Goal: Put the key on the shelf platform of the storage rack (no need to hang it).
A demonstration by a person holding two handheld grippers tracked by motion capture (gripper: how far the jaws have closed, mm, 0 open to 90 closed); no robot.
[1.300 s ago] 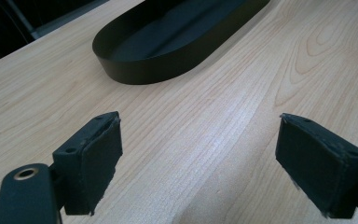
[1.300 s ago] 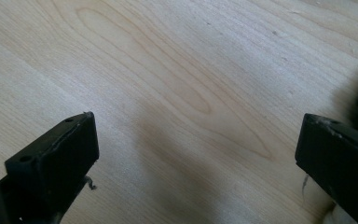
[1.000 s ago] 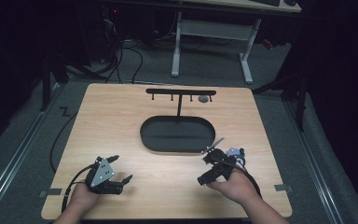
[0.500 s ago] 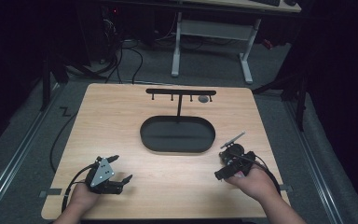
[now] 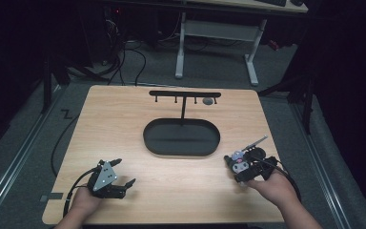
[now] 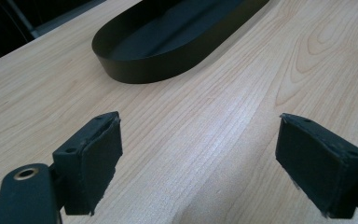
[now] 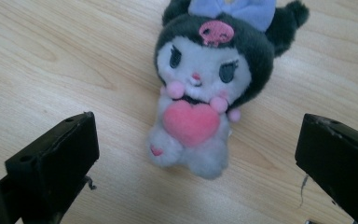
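Note:
A small plush doll (image 7: pixel 200 79) with a dark hood, a lilac bow and a pink heart on its chest lies face up on the wooden table (image 5: pixel 124 124). My right gripper (image 7: pixel 200 154) hangs open just above it, one jaw on each side and neither touching. In the high view this gripper (image 5: pixel 237 168) is at the front right, with the doll (image 5: pixel 238 161) partly hidden under it. My left gripper (image 5: pixel 125 171) rests open at the front left, with only bare wood between its jaws (image 6: pixel 200 149).
A black oval tray (image 5: pixel 147 138) sits at the table's middle. Behind it rises a black T-shaped stand (image 5: pixel 185 94) with small hooks; a grey round item (image 5: pixel 208 101) hangs near its right end. The tray's rim (image 6: pixel 135 74) lies ahead of the left gripper.
My right hand and gripper have moved rightward along the front of the table. The left gripper has stayed where it was.

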